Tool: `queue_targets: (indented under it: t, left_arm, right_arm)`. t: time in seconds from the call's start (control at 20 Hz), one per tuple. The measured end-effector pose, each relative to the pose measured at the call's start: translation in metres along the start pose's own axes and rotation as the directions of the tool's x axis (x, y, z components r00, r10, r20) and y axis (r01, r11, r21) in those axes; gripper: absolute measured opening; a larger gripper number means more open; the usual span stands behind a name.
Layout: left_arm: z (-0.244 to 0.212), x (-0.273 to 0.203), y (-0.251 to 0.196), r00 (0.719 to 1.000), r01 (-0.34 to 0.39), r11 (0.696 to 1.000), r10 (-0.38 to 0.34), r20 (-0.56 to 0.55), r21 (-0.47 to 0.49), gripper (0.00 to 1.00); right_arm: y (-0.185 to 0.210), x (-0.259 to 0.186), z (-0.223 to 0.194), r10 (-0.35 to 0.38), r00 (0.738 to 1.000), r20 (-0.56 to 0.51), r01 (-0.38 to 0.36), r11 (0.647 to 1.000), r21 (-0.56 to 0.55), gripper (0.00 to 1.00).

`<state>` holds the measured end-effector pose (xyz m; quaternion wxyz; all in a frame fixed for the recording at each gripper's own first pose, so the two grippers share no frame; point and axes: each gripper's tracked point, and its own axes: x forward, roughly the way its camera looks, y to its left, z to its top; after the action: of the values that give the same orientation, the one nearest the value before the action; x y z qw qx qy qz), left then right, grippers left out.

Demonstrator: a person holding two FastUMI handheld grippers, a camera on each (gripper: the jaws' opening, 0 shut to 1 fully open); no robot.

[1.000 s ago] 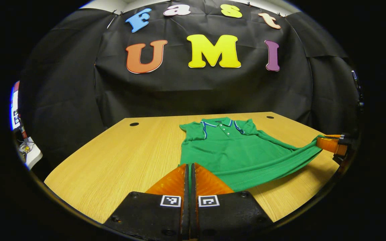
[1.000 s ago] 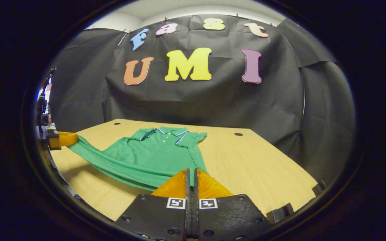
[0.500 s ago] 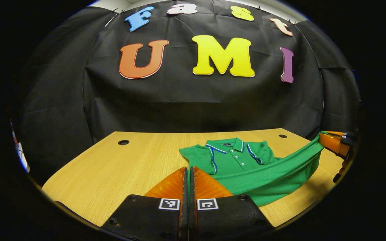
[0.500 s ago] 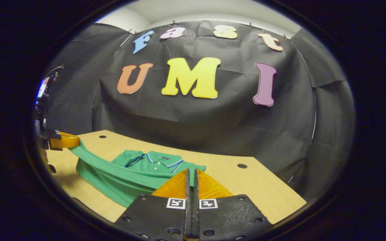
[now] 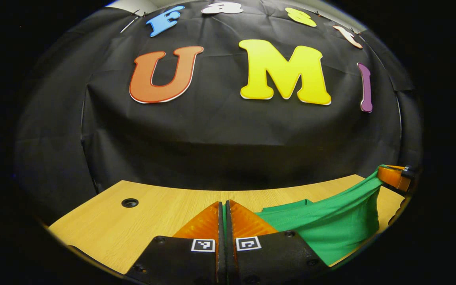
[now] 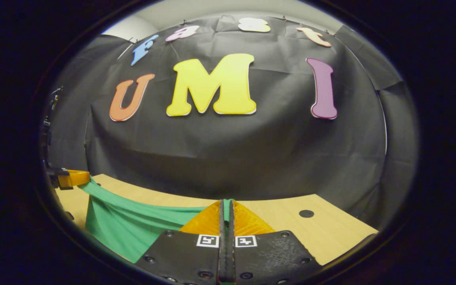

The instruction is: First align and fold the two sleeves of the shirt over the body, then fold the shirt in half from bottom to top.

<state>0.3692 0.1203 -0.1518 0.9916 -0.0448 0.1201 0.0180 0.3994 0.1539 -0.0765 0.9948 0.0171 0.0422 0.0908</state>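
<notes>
I am pinching the green shirt [image 5: 331, 229] tight with my left gripper [image 5: 224, 209]. My right gripper [image 6: 226, 209] is pinching it too, above the desk [image 5: 152, 221].

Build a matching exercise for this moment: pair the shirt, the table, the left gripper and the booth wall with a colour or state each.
Things:
1. shirt
2. table
3. left gripper
4. booth wall

States:
A. black cloth
B. shut on a lifted hem corner
C. green, stretched between both grippers
D. light wood with a round hole

Pairs: 1-C, 2-D, 3-B, 4-A
</notes>
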Motion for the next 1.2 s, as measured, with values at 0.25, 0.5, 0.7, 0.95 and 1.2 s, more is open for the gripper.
queue_targets:
  t: [0.25, 0.5, 0.7, 0.95, 1.2]
  left_arm:
    - [-0.033, 0.071, -0.006, 0.997, 0.033, 0.999, -0.035, -0.072, -0.036, 0.07]
    - [-0.040, 0.106, -0.009, 0.998, 0.048, 0.996, -0.044, -0.054, 0.071, 0.07]
    - [-0.044, 0.110, -0.008, 0.998, 0.050, 0.998, -0.048, -0.046, 0.042, 0.07]
    - [-0.043, 0.105, 0.004, 1.000, 0.021, 0.999, -0.021, -0.011, -0.040, 0.37]
    - [-0.027, 0.094, 0.006, 0.996, 0.007, 0.999, -0.002, 0.093, -0.054, 1.00]
  right_arm:
    - [-0.011, 0.077, -0.035, -0.017, 0.999, -0.050, 0.016, 1.000, -0.019, 0.00]
    - [-0.018, 0.113, -0.063, -0.043, 0.996, -0.084, 0.038, 0.997, -0.064, 0.00]
    - [-0.021, 0.113, -0.057, -0.036, 0.997, -0.073, 0.037, 0.999, 0.013, 0.01]
    - [-0.025, 0.111, -0.060, -0.043, 0.997, -0.064, 0.045, 0.999, 0.024, 0.20]
    - [-0.047, 0.108, -0.053, -0.118, 0.992, -0.034, 0.121, 0.985, 0.122, 0.98]
